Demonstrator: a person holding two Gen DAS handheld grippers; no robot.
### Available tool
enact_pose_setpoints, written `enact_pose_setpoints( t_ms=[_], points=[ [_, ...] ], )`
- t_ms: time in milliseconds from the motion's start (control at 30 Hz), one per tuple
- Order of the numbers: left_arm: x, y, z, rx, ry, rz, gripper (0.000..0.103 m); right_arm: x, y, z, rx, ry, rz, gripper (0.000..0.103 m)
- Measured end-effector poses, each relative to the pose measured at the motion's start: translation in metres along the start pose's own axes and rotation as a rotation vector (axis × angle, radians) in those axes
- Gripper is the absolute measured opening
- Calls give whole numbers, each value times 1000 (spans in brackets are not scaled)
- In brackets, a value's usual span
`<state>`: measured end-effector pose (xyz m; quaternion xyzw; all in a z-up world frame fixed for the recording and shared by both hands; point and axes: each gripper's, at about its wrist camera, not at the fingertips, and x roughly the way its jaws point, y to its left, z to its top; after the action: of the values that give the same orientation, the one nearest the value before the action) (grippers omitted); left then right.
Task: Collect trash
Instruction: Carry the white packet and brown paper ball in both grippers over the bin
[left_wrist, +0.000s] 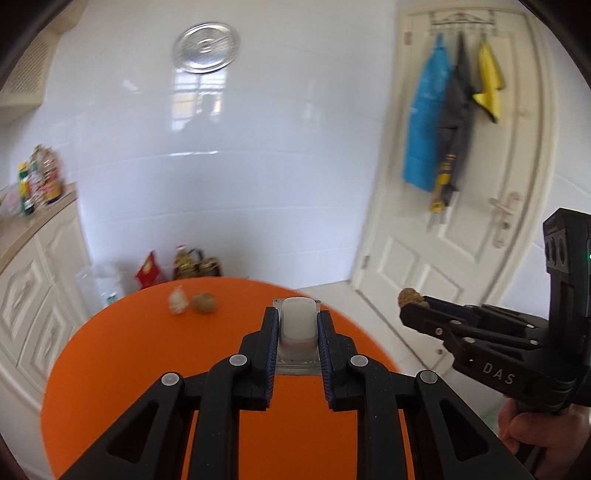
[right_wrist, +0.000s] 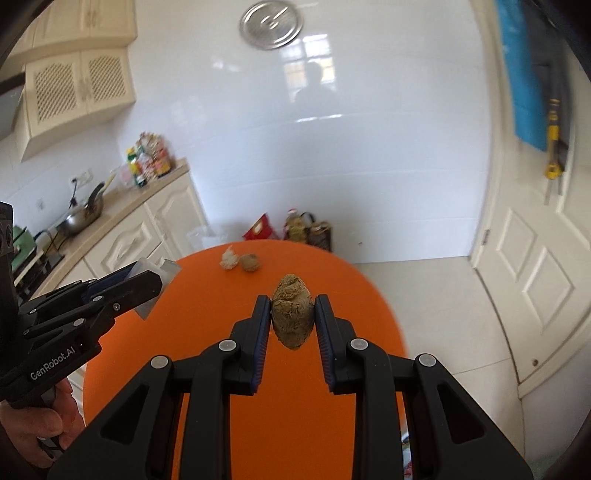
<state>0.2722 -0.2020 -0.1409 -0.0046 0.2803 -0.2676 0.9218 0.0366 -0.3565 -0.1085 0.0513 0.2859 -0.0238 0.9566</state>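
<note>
Above the orange counter (right_wrist: 325, 424), left gripper (left_wrist: 297, 325) fingers clamp a clear plastic cup (left_wrist: 297, 321); right gripper (right_wrist: 293, 317) fingers clamp a brown fibrous pit (right_wrist: 293, 317).

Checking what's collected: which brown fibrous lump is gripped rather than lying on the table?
The brown lump pinched in the right gripper; the other brown lump lies on the orange table.

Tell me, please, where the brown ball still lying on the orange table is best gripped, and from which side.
Grip the brown ball across its middle, coming from above with the fingers to its front and back. It looks round and lies low on the orange table, and the pale scrap sits close on its left, perhaps touching. Both the left hand-held gripper and the right hand-held gripper are already full.
</note>
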Motion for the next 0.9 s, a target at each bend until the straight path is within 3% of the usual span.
enact_pose_setpoints(
  t_ms=[200, 467, 600, 833, 900],
  points=[
    [-15, -59, -5, 72, 5, -126, 16, -59, -52, -16, 78, -48, -90, 24],
    [29, -109, -13, 157, 115, -288, 16, -113, -141, -58, 216, -32, -254, 24],
    [53, -131, -31, 211, 203, -338, 16, -115, -184, -84, 294, 15, -313, 24],
    [97, -158, -68, 275, 366, -388, 16, -85, -246, -129, 430, 115, -341, 24],
    [110, -166, -60, 283, 398, -394, 16, -80, -258, -140, 463, 137, -338, 24]
  ],
)
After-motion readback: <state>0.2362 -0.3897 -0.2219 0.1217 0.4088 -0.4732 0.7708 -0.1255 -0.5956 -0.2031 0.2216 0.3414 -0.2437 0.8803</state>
